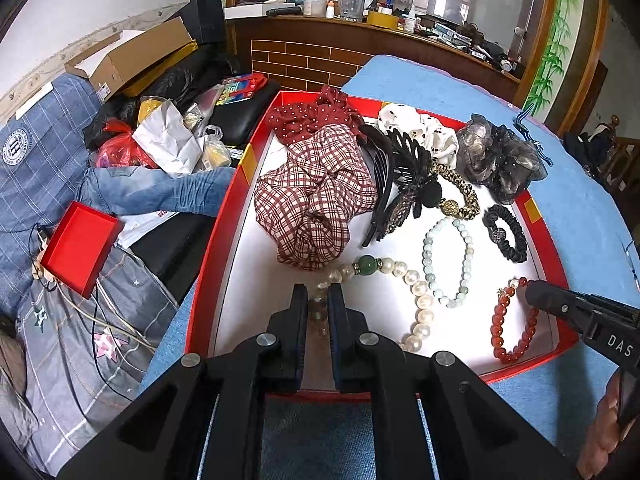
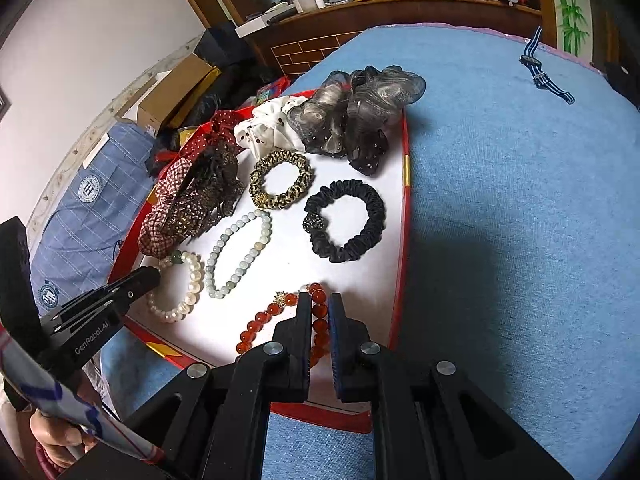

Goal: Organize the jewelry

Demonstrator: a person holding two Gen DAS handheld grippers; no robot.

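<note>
A red tray (image 1: 208,280) with a white floor holds the jewelry. My left gripper (image 1: 318,292) is shut on the near side of a white pearl bracelet (image 1: 420,300) with a green bead. My right gripper (image 2: 320,304) is shut on a red bead bracelet (image 2: 256,324), also in the left wrist view (image 1: 500,336). A pale green bead bracelet (image 1: 448,264) lies between them. A black scrunchie (image 2: 352,220) and a leopard scrunchie (image 2: 280,180) lie farther back. The right gripper's tip shows in the left view (image 1: 536,294), the left gripper's in the right view (image 2: 148,276).
Plaid (image 1: 316,204), red dotted (image 1: 312,116), white dotted (image 1: 420,128) and grey sheer (image 1: 500,156) scrunchies and a black hair claw (image 1: 400,176) fill the tray's back. The tray sits on a blue cloth (image 2: 520,200). A small red box (image 1: 80,248) and clutter lie left. A striped watch strap (image 2: 544,72) lies far right.
</note>
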